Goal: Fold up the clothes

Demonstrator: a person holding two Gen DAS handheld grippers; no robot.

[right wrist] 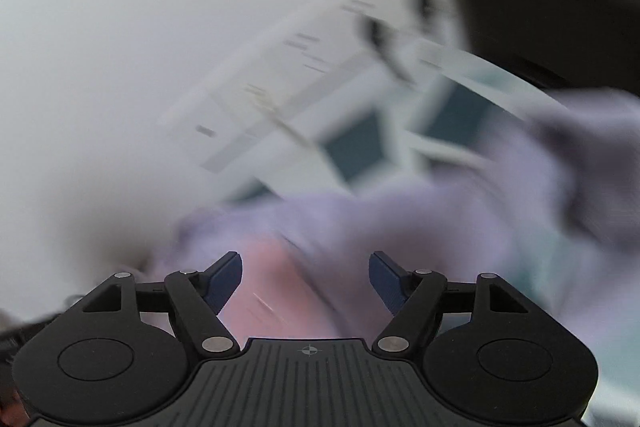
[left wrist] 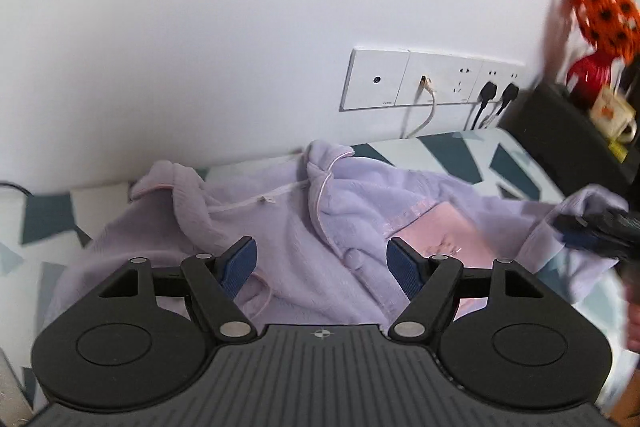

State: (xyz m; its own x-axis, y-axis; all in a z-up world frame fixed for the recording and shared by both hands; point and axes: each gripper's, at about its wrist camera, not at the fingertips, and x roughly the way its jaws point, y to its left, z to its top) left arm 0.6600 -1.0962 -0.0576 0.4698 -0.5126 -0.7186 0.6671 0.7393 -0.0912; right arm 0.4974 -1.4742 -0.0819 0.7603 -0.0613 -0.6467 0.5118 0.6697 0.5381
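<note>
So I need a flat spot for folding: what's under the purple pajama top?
Under the pajama top lies a white sheet with teal shapes; anything directly beneath the fabric is covered.

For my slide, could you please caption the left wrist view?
Open left gripper above a lilac pajama top on a patterned bed.

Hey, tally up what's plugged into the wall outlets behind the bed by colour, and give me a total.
Black plugs: 2
White cables: 1
Total: 3, all in the white outlet strip on the wall, above the patterned bedsheet where the lilac pajama top lies. The right wrist view is too blurred to add anything.
</note>
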